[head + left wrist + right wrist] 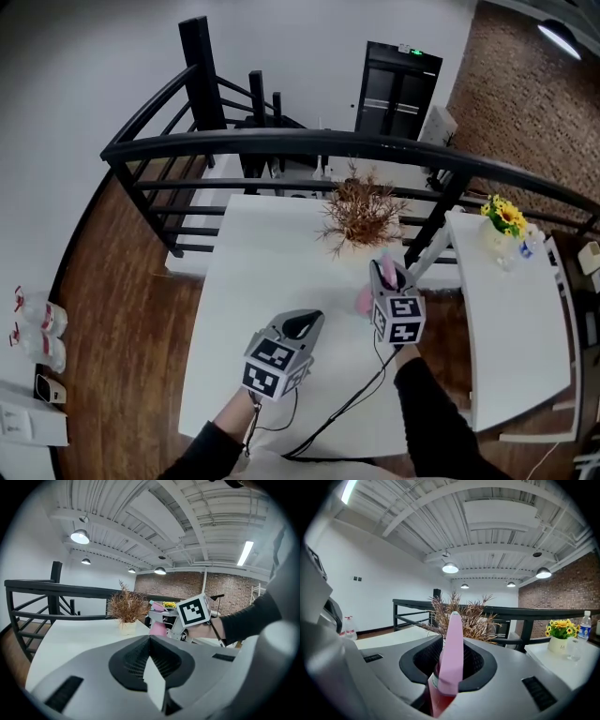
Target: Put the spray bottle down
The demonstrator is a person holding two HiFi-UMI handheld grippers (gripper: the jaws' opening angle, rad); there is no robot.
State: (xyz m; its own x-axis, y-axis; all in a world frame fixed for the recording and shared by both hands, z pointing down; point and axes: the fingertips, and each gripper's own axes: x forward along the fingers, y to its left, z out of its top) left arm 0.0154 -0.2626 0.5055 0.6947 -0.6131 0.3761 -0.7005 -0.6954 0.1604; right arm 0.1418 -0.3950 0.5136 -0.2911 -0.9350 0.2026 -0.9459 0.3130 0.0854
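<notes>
My right gripper (385,274) is shut on a pink spray bottle (364,300), over the right part of the white table (262,262). In the right gripper view the bottle's pink spray head (451,653) stands upright between the jaws of the right gripper (452,641). Whether its base touches the table is hidden. My left gripper (302,324) hovers over the table's front middle, shut with nothing in it. Its tips (150,638) meet in the left gripper view, where the bottle (157,628) and the right gripper (161,616) show ahead to the right.
A pot of dried brown twigs (361,214) stands just beyond the bottle. A black railing (309,145) curves behind the table. At the right a second white table (516,328) carries yellow flowers (504,216) and a water bottle (532,246). Cables (347,403) trail over the front edge.
</notes>
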